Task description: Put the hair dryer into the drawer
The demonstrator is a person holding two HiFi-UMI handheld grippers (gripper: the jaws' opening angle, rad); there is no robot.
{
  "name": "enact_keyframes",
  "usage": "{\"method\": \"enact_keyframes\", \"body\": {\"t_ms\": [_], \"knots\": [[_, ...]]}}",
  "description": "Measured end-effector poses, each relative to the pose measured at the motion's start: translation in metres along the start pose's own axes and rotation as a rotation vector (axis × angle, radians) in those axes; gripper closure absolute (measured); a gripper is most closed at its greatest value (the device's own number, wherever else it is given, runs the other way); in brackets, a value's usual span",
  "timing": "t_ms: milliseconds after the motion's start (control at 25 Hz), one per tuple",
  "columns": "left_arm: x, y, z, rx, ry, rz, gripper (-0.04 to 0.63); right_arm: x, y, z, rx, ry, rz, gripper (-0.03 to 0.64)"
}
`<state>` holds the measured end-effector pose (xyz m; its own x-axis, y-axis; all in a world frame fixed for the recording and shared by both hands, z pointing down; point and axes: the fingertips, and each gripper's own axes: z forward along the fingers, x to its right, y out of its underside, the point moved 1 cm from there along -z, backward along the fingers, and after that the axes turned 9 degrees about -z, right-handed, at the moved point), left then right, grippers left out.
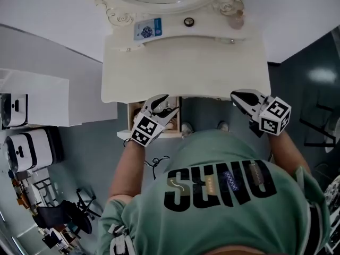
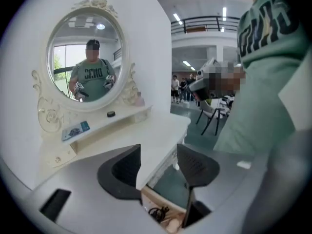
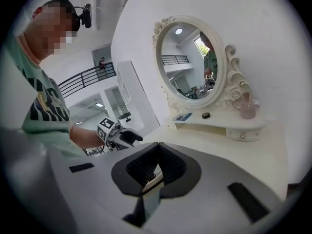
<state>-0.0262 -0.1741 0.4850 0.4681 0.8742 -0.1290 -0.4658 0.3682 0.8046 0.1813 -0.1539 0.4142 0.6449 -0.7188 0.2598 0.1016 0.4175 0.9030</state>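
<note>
The white dressing table (image 1: pixel 186 68) has a wooden drawer (image 1: pixel 130 117) standing open under its left front edge. Inside the drawer (image 2: pixel 157 200) lie a coiled black cord (image 2: pixel 158 212) and a pale pinkish body (image 2: pixel 171 224), apparently the hair dryer; most of it is hidden. A black cord (image 1: pixel 154 162) hangs below the drawer. My left gripper (image 1: pixel 167 106) hovers above the drawer, open (image 2: pixel 158 152) with nothing between its pads. My right gripper (image 1: pixel 236 95) is raised at the table's right front edge, shut (image 3: pixel 156 147) and holding nothing. It also sees the left gripper (image 3: pixel 130 137).
An oval mirror (image 2: pixel 85 57) stands at the back of the table, above a small shelf holding a blue card (image 1: pixel 147 28), a black round cap (image 1: pixel 189 21) and a pink bottle (image 3: pixel 247 109). A white cabinet (image 1: pixel 37 100), machines and chairs (image 1: pixel 64 211) are at the left.
</note>
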Motion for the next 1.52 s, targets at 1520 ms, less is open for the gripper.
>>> {"method": "enact_keyframes", "body": {"t_ms": [1520], "knots": [[0.086, -0.246, -0.013, 0.648, 0.233, -0.256, 0.586, 0.066, -0.127, -0.122, 0.245, 0.213, -0.159, 0.623]]}}
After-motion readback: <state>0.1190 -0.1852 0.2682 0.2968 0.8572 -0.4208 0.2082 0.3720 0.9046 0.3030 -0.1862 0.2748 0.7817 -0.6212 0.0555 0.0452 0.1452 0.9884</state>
